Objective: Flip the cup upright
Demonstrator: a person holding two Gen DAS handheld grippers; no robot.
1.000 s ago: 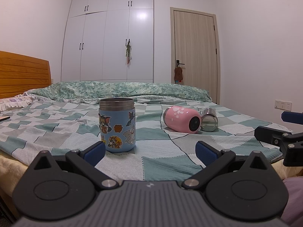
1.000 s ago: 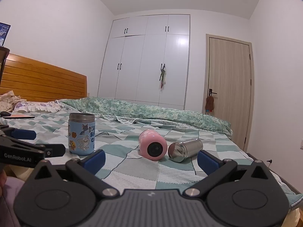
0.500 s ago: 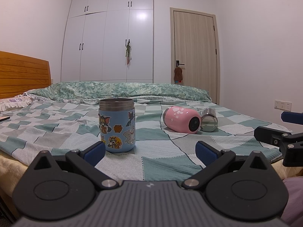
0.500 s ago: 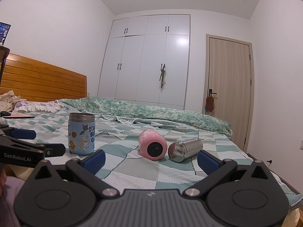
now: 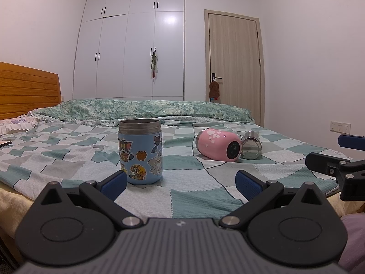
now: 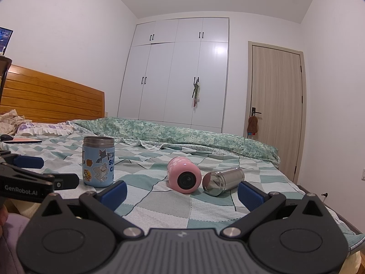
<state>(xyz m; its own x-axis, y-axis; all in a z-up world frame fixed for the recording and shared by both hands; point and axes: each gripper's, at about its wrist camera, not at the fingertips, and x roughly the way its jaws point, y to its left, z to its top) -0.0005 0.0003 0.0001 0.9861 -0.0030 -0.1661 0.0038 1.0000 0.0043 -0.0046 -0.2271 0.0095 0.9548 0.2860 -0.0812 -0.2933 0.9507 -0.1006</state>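
A pink cup (image 5: 217, 144) (image 6: 183, 174) lies on its side on the checked bedspread, its base toward me. A small steel cup (image 5: 251, 145) (image 6: 222, 181) lies on its side right beside it. A blue cartoon-sticker cup (image 5: 140, 154) (image 6: 98, 161) stands upright to the left. My left gripper (image 5: 181, 183) is open and empty, short of the cups near the bed's front edge. My right gripper (image 6: 182, 193) is open and empty, also short of the fallen cups. Each gripper shows at the edge of the other's view.
The bed (image 5: 68, 159) has a rolled green quilt (image 5: 148, 109) along the far side and a wooden headboard (image 6: 45, 98) at left. A phone or notebook (image 6: 25, 140) lies near the pillows. White wardrobe and a door stand behind.
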